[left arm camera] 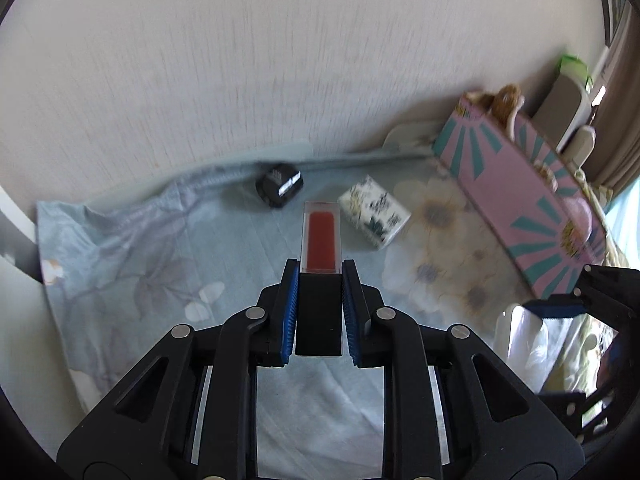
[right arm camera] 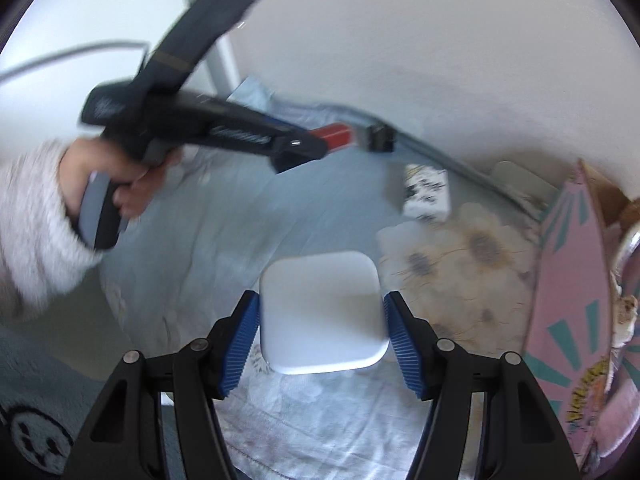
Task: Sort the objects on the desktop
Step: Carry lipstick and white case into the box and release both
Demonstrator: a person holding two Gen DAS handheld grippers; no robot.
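Note:
My left gripper (left arm camera: 319, 280) is shut on a slim black-capped tube with red contents (left arm camera: 321, 240), held above the floral cloth; the tube also shows in the right wrist view (right arm camera: 335, 136), sticking out of the left gripper (right arm camera: 316, 146). My right gripper (right arm camera: 322, 312) is shut on a white rounded square box (right arm camera: 322, 312), which also shows at the right edge of the left wrist view (left arm camera: 520, 340). A small floral-print box (left arm camera: 374, 210) and a black cube-like object (left arm camera: 279, 184) lie on the cloth ahead of the left gripper; both show in the right wrist view, the floral box (right arm camera: 426, 192) and the black object (right arm camera: 380, 138).
A pink cardboard box with teal rays (left arm camera: 532, 200) holding soft toys stands at the right, also in the right wrist view (right arm camera: 572, 300). A pale wall (left arm camera: 240, 60) runs behind the cloth. A flat beige item (left arm camera: 408, 134) lies by the wall.

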